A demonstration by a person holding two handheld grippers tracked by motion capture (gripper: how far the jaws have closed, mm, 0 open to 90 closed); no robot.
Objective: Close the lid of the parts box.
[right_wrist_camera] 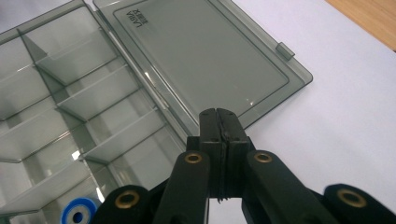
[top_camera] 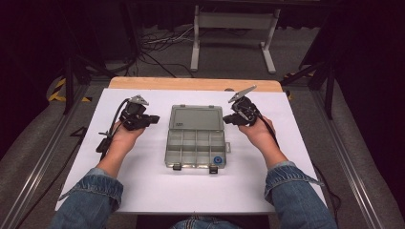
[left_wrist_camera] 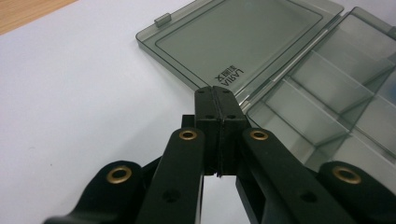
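Observation:
A smoky transparent compartment box (top_camera: 196, 148) lies open in the middle of the white table, its flat lid (top_camera: 197, 118) folded away toward the far side. A small blue and white ring (top_camera: 218, 160) sits in the box's near right compartment, also seen as the blue ring (right_wrist_camera: 77, 212). My left gripper (top_camera: 154, 119) is just left of the lid, jaws pressed together with nothing between them; its tips (left_wrist_camera: 215, 91) reach the lid (left_wrist_camera: 238, 42) at its hinge edge. My right gripper (top_camera: 228, 119) mirrors it at the lid's right edge, shut and empty, tips (right_wrist_camera: 218, 113) over the lid (right_wrist_camera: 205, 56).
The white board (top_camera: 143, 186) lies on a wooden table whose far edge (top_camera: 191, 84) shows beyond it. Dividers split the tray (left_wrist_camera: 327, 93) into several compartments. Cables and a metal stand (top_camera: 234, 33) lie on the floor past the table.

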